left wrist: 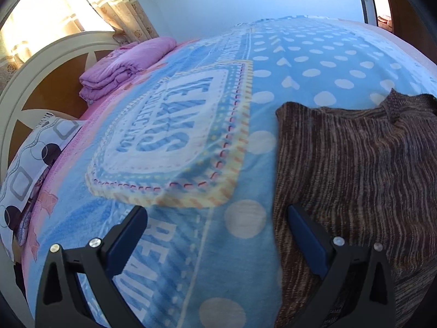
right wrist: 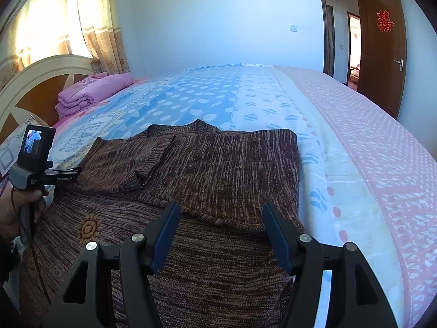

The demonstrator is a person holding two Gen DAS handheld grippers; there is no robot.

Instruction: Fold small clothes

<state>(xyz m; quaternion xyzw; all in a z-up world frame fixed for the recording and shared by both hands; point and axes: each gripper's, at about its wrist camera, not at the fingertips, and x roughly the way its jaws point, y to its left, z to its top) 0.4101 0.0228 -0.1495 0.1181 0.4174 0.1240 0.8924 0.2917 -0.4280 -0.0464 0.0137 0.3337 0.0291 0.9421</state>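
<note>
bedroom w/ pale blue walls (right wrist: 218,22), sunlit curtains (right wrist: 90,22) at left, white+wood headboard (right wrist: 41,79), brown door (right wrist: 382,54) open at right, bed (right wrist: 368,136) in blue/pink dotted cover, pink quilt (right wrist: 90,90).

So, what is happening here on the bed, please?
A person holds tongs in each hand over a brown knitted sweater lying on the blue dotted blanket. The sleeves are already folded in. The right tongs hover open above it; the left tongs are open at its edge, gripping nothing.
</note>
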